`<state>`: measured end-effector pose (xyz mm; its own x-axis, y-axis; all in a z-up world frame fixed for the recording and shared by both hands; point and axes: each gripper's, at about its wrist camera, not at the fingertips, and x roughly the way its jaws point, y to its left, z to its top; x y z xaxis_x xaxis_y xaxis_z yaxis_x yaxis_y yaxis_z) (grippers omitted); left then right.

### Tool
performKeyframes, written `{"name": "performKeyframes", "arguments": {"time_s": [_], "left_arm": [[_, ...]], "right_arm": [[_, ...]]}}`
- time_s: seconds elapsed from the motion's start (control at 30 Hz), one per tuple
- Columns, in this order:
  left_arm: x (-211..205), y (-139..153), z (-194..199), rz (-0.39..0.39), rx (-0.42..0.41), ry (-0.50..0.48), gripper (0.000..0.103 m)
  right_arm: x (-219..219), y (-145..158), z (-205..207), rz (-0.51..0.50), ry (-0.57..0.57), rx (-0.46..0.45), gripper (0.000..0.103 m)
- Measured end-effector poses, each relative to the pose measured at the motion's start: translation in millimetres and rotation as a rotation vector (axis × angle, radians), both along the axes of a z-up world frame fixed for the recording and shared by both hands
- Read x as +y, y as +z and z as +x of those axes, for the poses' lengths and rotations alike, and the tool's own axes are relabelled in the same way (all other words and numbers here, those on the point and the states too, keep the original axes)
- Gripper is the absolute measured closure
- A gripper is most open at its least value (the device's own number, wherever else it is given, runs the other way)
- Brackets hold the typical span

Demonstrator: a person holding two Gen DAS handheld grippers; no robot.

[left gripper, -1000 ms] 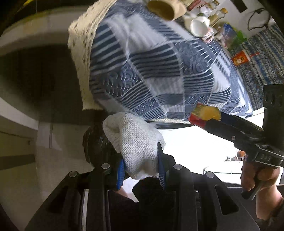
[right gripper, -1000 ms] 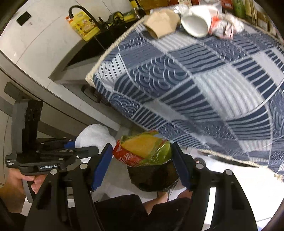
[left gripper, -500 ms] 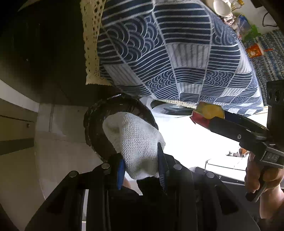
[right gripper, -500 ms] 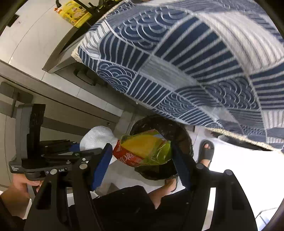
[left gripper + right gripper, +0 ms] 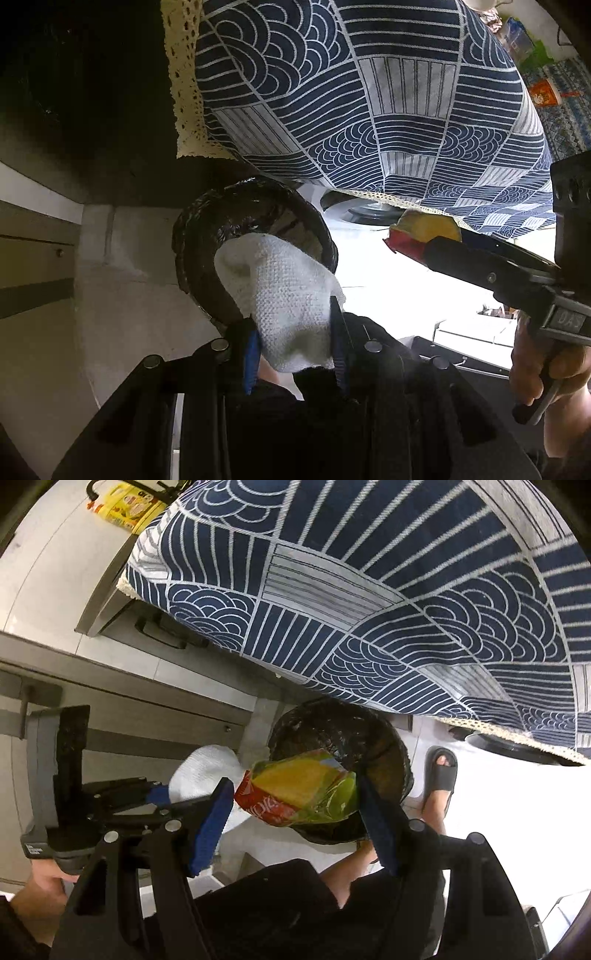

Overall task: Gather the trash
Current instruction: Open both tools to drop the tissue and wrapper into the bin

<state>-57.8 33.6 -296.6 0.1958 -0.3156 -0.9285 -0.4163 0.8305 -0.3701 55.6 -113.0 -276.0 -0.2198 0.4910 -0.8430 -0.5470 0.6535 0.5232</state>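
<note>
A crumpled white paper towel (image 5: 280,288) sits between the blue pads of my left gripper (image 5: 293,317), hanging over the near rim of a black-lined trash bin (image 5: 207,236). The left jaws are opening, and both pads still touch the towel. My right gripper (image 5: 293,781) is shut on a yellow, green and red snack wrapper (image 5: 295,790) above the same bin (image 5: 332,723). Its jaws ease open slightly with the wrapper still between the pads. Each view shows the other gripper from the side, the left gripper (image 5: 162,794) with the towel (image 5: 207,764) and the wrapper (image 5: 424,229).
A blue patterned tablecloth (image 5: 406,590) with a lace edge (image 5: 184,110) overhangs the far side of the bin. Grey cabinet fronts (image 5: 110,686) stand to the left. The person's foot in a black sandal (image 5: 439,771) rests right of the bin, beside the round table base (image 5: 369,212).
Both grippers have come down from table height toward the bin, which now shows fully below them. The tabletop items have slid out of view. Towel and wrapper stay between their pads.
</note>
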Motion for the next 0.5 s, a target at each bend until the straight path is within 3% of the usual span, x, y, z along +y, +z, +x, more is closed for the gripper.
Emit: {"name": "performKeyframes", "arguments": {"time_s": [0.07,0.1,0.5], "left_arm": [[1,-3,2,0.0,0.01,0.004,0.047],[3,-5,2,0.001,0.015,0.013,0.046],[5,-1,6,0.004,0.014,0.018,0.046]], "right_arm": [[0,0,2,0.02,-0.009,0.034,0.022],[0,0,3,0.027,-0.016,0.042,0.021],[-3,10,10,0.025,-0.047,0.036,0.021]]}}
